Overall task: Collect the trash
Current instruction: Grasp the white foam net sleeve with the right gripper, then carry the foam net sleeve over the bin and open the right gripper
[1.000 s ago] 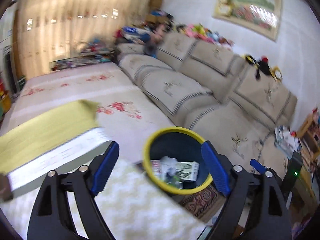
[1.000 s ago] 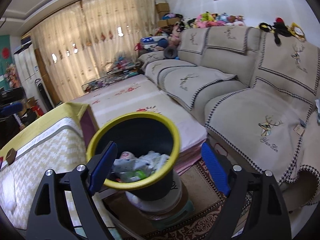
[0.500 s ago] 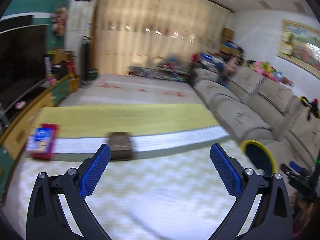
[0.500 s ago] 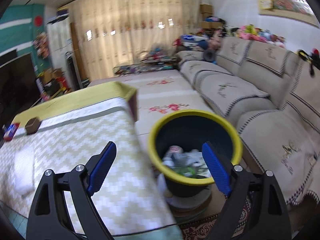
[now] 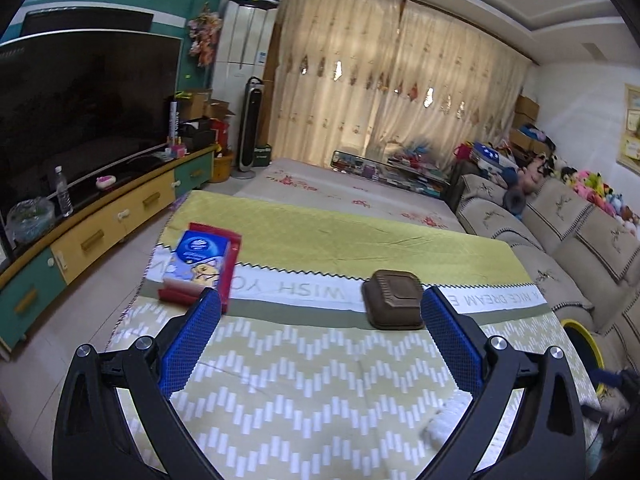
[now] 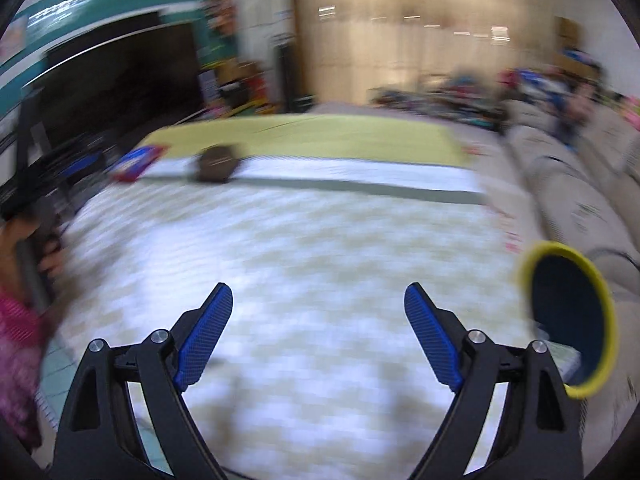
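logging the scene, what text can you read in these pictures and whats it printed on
"WISH YO": on the white band of the table cover, seen upside down; the left gripper hides the rest.
"A NICE DREAM E": same band, right end, also upside down.
Blue tissue pack in the red box: logo print too small to read.
White label on the tall air conditioner: too small.
Right wrist view: too blurred, nothing readable.

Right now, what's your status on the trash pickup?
Left gripper open, empty. Right gripper open, empty. White wad on table near left gripper. Yellow-rimmed bin at right, nothing blocking.
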The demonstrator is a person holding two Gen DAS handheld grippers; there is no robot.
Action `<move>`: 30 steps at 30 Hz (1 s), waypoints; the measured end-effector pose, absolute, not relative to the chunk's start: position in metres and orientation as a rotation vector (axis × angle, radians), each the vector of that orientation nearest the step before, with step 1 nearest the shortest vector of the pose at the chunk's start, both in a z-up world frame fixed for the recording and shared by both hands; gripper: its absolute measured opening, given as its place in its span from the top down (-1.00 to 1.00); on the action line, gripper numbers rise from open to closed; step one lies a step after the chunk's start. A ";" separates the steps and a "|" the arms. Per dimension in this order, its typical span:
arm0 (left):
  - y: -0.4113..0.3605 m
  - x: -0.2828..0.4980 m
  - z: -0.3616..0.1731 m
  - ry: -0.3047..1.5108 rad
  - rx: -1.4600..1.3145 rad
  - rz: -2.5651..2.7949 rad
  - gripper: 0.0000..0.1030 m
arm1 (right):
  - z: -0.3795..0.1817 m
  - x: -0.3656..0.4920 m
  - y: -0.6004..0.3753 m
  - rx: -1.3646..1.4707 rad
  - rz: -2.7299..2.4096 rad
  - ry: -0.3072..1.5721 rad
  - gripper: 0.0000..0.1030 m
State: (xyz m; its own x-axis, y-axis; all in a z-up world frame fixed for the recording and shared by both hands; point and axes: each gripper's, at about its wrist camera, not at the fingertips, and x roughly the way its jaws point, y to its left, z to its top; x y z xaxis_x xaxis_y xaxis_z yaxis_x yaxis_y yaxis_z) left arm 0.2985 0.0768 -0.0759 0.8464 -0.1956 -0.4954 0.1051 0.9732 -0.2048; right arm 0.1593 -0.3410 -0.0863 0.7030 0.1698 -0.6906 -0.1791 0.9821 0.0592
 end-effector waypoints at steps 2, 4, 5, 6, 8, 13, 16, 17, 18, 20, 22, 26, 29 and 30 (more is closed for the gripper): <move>0.074 0.295 -0.075 0.535 -0.186 -0.155 -0.91 | -0.090 0.161 -0.314 -0.038 0.309 0.787 -0.61; 0.077 0.294 -0.075 0.529 -0.191 -0.150 -0.91 | -0.092 0.165 -0.290 -0.075 0.386 0.803 -0.61; 0.072 0.292 -0.073 0.527 -0.187 -0.146 -0.91 | -0.095 0.167 -0.280 -0.098 0.412 0.812 -0.62; 0.069 0.290 -0.072 0.526 -0.181 -0.143 -0.91 | -0.096 0.170 -0.273 -0.112 0.424 0.819 -0.62; 0.065 0.288 -0.071 0.527 -0.168 -0.147 -0.91 | -0.103 0.177 -0.260 -0.147 0.427 0.846 -0.62; 0.060 0.286 -0.071 0.533 -0.171 -0.175 -0.91 | -0.118 0.193 -0.256 -0.155 0.400 0.914 -0.54; 0.059 0.287 -0.071 0.539 -0.173 -0.179 -0.91 | -0.122 0.198 -0.259 -0.150 0.405 0.937 -0.26; 0.059 0.286 -0.071 0.538 -0.173 -0.180 -0.91 | -0.123 0.199 -0.260 -0.149 0.406 0.934 -0.17; 0.058 0.286 -0.071 0.538 -0.172 -0.182 -0.91 | -0.123 0.198 -0.261 -0.146 0.412 0.935 -0.03; 0.057 0.286 -0.071 0.539 -0.171 -0.182 -0.91 | -0.119 0.197 -0.264 -0.124 0.420 0.926 0.16; 0.055 0.286 -0.073 0.542 -0.169 -0.184 -0.91 | -0.111 0.196 -0.269 -0.094 0.426 0.904 0.64; 0.052 0.286 -0.075 0.547 -0.165 -0.189 -0.91 | -0.096 0.194 -0.292 -0.019 0.390 0.862 0.70; 0.049 0.286 -0.076 0.551 -0.157 -0.193 -0.91 | -0.086 0.195 -0.321 0.040 0.340 0.837 0.70; 0.048 0.285 -0.076 0.551 -0.154 -0.194 -0.91 | -0.082 0.194 -0.333 0.054 0.316 0.827 0.70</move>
State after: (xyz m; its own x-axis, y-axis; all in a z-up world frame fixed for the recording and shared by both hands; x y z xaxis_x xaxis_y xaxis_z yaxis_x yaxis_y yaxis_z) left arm 0.2852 0.0477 -0.0760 0.8346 -0.2236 -0.5034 0.1412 0.9702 -0.1969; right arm 0.1941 -0.3326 -0.0824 0.6334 0.2970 -0.7145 -0.2554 0.9519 0.1693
